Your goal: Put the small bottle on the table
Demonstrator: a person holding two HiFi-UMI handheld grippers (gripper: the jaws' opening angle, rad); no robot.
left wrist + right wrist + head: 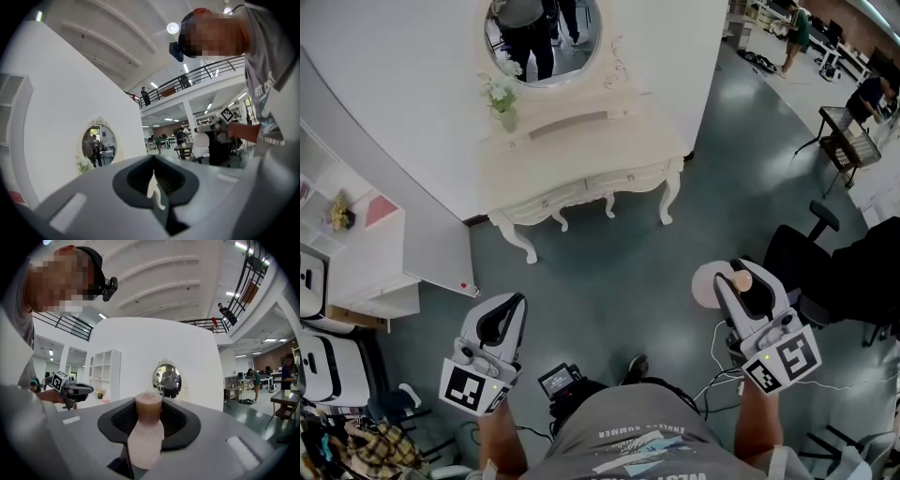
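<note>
The small pink bottle [741,279] with a brownish cap is held upright between the jaws of my right gripper [737,287], which is shut on it. In the right gripper view the bottle [147,437] fills the jaw gap of that gripper [149,425]. My left gripper [501,317] hangs at the lower left, shut and holding nothing; in its own view its jaws [155,186] meet in a thin seam. The white dressing table [581,159] stands ahead against the white wall, well beyond both grippers, under an oval mirror [542,37].
A vase of white flowers [501,101] stands on the table's left end. A white shelf unit [356,253] is at the left. A black office chair [806,253] and a round white stool [705,284] sit close to my right gripper. Dark green floor lies between me and the table.
</note>
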